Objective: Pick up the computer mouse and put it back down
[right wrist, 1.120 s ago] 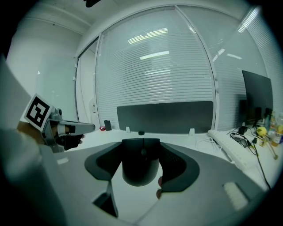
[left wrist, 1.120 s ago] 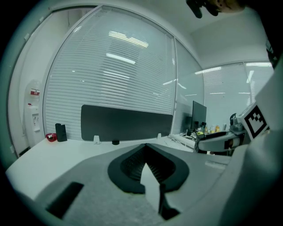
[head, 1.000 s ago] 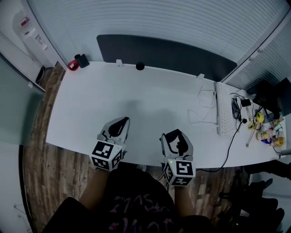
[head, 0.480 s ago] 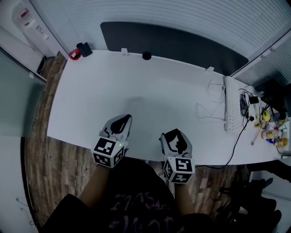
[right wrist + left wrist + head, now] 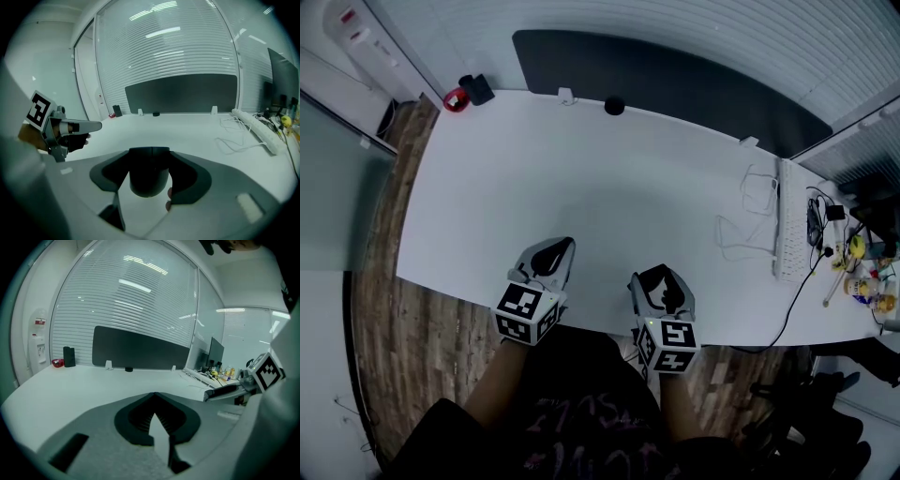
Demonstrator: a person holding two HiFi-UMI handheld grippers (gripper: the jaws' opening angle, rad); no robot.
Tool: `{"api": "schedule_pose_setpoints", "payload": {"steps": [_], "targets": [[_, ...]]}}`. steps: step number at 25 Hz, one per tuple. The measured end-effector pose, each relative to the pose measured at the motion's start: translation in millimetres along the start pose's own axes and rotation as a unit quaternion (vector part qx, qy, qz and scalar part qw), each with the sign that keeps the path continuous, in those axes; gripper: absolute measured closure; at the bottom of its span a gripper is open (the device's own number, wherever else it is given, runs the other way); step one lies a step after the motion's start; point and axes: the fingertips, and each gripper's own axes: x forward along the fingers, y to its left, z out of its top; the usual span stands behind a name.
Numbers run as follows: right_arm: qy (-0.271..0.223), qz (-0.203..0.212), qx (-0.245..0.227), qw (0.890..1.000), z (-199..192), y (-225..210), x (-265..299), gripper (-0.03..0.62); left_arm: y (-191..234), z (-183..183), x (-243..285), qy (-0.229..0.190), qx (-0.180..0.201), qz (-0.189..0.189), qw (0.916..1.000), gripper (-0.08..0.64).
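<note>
**Bench fittings and oddments, office room**

White bench [image 5: 581, 187] over a wood-plank floor [image 5: 403, 319]. A dark panel [image 5: 675, 84] stands along the far edge, with slatted blinds [image 5: 675, 28] behind it. At the far left corner, a small red item [image 5: 453, 98] sits just beside a black upright item [image 5: 476, 91]. On the far edge are a small black round object [image 5: 614, 106] and a white clip [image 5: 566, 95]. At the right end, a white keyboard [image 5: 786, 230] has a looped white cable [image 5: 741, 225] beside it. Past the keyboard lie small bottles [image 5: 862, 281], too small to tell apart, and a dark monitor [image 5: 216, 352].
</note>
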Motion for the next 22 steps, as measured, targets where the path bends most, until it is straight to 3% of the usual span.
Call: {"api": "schedule_pose_setpoints", "payload": {"steps": [22], "targets": [[0.034,0.02,0.016,0.999,6.2,4.0,44.6,0.318,25.5,-4.3,19.3,0.015,-0.018,0.007,0.9997,0.561]]}}
